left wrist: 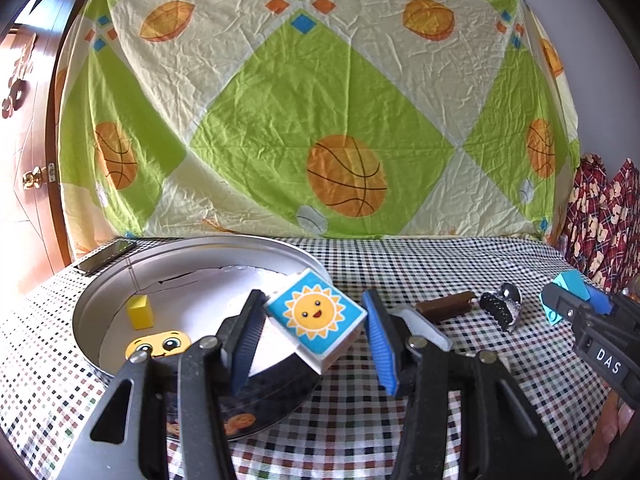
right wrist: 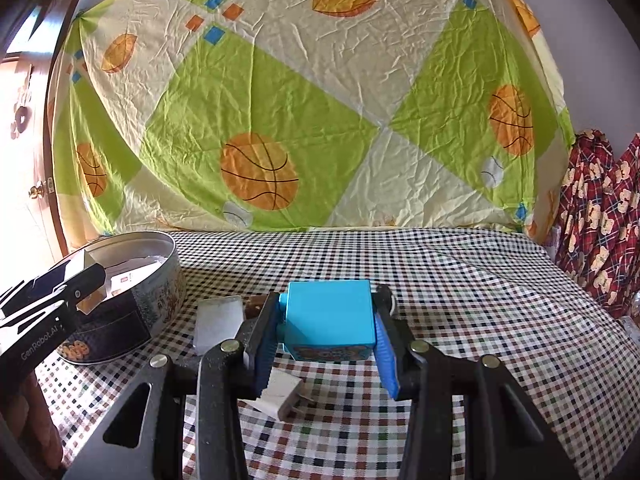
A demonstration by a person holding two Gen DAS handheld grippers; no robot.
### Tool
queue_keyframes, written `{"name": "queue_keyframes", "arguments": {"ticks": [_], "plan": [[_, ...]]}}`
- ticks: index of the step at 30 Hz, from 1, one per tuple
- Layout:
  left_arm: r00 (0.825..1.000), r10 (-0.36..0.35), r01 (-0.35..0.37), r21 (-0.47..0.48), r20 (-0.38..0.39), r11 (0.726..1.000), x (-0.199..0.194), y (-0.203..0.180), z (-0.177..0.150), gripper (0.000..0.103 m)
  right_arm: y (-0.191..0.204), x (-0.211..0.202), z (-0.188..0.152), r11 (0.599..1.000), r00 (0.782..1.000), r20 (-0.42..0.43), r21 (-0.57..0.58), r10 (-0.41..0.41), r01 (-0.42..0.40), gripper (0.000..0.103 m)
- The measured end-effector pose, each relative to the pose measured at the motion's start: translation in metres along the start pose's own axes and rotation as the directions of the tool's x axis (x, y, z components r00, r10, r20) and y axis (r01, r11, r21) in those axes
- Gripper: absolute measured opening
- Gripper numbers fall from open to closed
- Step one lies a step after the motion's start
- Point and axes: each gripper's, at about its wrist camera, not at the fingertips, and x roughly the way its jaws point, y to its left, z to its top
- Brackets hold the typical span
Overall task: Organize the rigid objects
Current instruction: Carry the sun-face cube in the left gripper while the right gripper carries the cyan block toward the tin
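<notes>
Two toys sit in the round tin (left wrist: 104, 300) already, while the left hand-held gripper (left wrist: 316, 320) holds the sun block (left wrist: 316, 314) over it, the right hand-held gripper (right wrist: 328, 330) holds the blue box (right wrist: 330, 316), and more things wait on the table (left wrist: 440, 264).

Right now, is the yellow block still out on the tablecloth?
No, the yellow block stands upright inside the round tin, on its white liner, in the left wrist view.

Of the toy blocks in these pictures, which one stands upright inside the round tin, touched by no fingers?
The small plain yellow block, standing alone inside the round tin. The sun block and the blue block are each gripped between fingers.
</notes>
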Motion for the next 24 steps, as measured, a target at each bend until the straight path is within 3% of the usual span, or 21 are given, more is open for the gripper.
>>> {"name": "queue_keyframes", "arguments": {"ticks": [24], "plan": [[0.997,0.074,-0.075,-0.060,-0.012,0.995,0.006,0.049,-0.001,0.049,0.058,0.019,0.005,0.993,0.996,-0.010,-0.075,0.088,-0.088,0.045]]}}
